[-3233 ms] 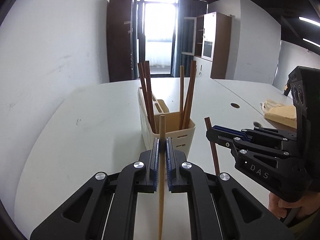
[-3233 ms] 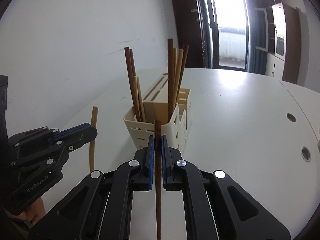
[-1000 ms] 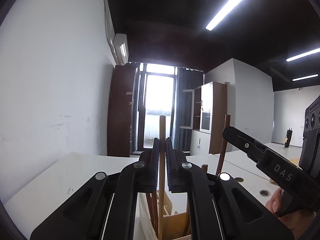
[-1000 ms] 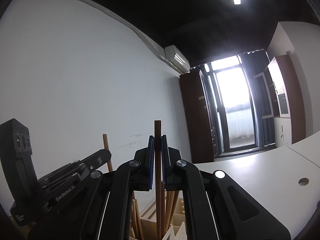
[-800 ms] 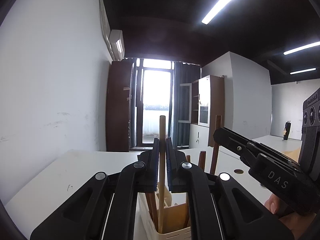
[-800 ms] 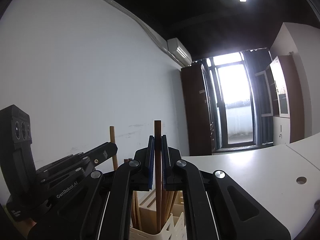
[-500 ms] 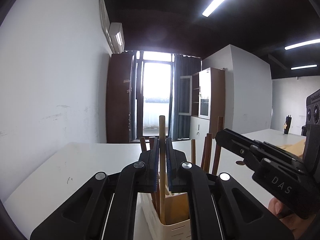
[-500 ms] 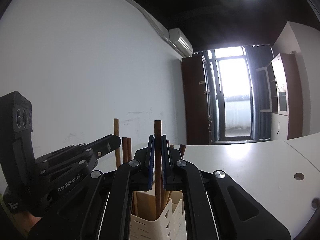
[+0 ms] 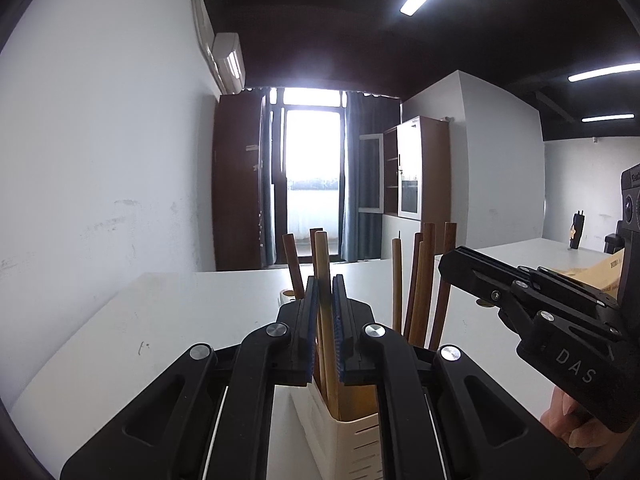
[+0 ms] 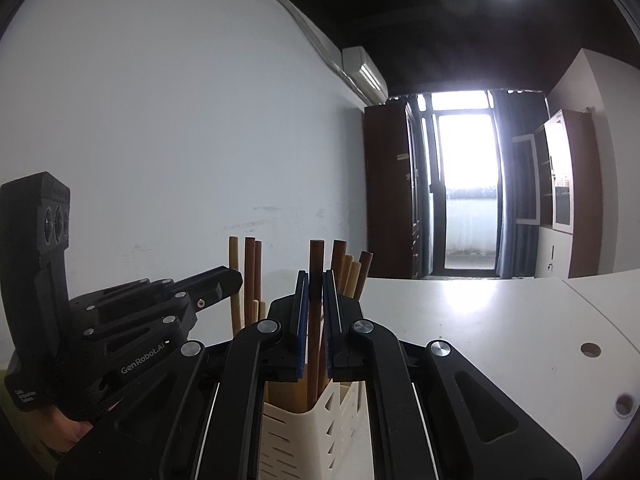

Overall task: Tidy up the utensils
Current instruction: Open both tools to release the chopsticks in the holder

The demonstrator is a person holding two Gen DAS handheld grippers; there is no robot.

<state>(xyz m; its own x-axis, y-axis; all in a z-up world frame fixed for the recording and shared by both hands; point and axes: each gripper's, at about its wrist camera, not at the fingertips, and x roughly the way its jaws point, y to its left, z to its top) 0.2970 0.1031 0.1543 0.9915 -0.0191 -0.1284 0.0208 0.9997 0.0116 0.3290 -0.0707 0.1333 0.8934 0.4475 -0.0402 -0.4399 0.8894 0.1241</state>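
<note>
Between left gripper point(image 9: 324, 322) pads, chopstick point(image 9: 325, 320), upright

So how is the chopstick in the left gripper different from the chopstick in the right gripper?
Colour: the left gripper holds a light chopstick, pale tan wood; the right gripper holds a dark chopstick, deep brown.
Place: the light chopstick goes down at the holder's left side, the dark chopstick at its right side.
Shared: both stand nearly upright, clamped between shut pads, lower ends inside the cream holder.

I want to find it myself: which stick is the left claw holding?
Look at the cream holder on the white table. The left gripper pinches one light chopstick, upright over the holder's near end, paler than the dark one beside it.
</note>
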